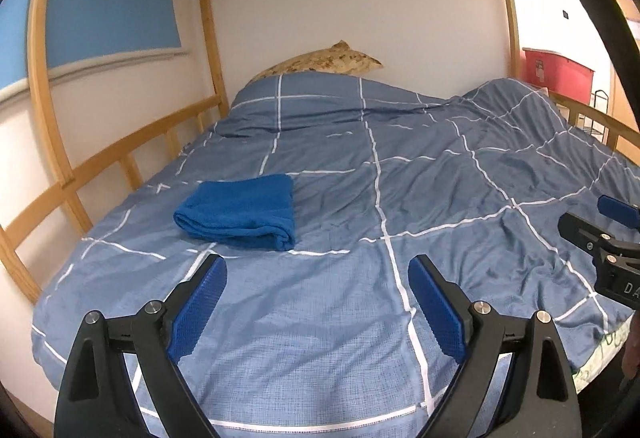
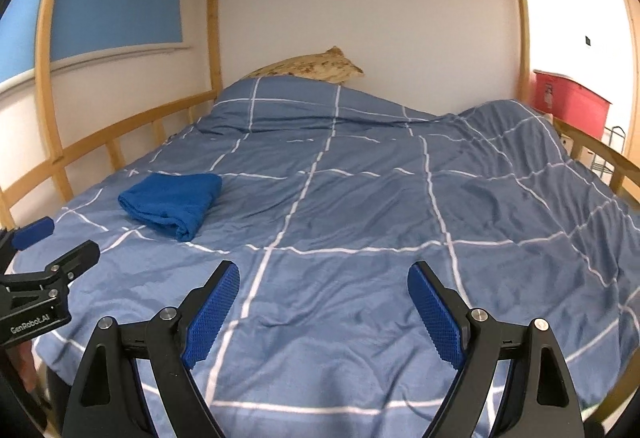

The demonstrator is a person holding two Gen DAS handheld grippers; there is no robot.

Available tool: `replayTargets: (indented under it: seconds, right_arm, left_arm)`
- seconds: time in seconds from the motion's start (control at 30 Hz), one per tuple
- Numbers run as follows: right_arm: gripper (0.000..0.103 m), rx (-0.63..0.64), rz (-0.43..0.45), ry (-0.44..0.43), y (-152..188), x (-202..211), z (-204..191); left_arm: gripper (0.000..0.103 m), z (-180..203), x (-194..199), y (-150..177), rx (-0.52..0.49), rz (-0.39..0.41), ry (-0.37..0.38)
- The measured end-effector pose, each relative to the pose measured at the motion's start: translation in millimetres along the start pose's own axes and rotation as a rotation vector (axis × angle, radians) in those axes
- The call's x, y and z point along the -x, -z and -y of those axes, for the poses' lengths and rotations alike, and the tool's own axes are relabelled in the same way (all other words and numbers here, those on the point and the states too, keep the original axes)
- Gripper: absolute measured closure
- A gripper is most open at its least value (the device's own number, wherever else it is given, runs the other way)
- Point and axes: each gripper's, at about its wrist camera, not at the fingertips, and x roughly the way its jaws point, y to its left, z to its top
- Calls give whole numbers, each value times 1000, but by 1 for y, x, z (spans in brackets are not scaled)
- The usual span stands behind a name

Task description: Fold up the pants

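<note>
A bright blue garment, the pants (image 1: 242, 211), lies folded in a compact bundle on the left part of the bed; the right wrist view shows these pants (image 2: 172, 203) at its left. My left gripper (image 1: 318, 266) hovers over the near end of the bed, open, nothing between its blue pads, with the bundle just beyond its left finger. My right gripper (image 2: 324, 272) is open and empty too, over the bed's middle, to the right of the bundle. Each gripper shows at the edge of the other's view.
The bed is covered by a blue duvet with white grid lines (image 1: 400, 166), rumpled and raised at the right (image 2: 520, 142). A patterned pillow (image 1: 332, 62) lies at the head. Wooden rails (image 1: 120, 158) run along both sides, slats overhead. A red bin (image 2: 572, 102) stands beyond the right rail.
</note>
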Motion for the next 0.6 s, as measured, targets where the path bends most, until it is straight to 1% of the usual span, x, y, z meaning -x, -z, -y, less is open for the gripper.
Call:
replayTargets:
  seconds: [0.23,0.4,0.57,0.6]
  right_arm:
    - [16,-18,6,20,8,10,15]
    - [16,-30,12,29,10,15,24]
    - [16,-35,20,50,10,17,27]
    - [16,-36,18,47,10,16,27]
  left_arm:
    - [6,15,8,2,-31,24,-25]
    - [5,20,13,1,-36,35,-3]
    - [4,19,13,0,-24,41,-10]
    - [2,19,13,0,-19,40,-11]
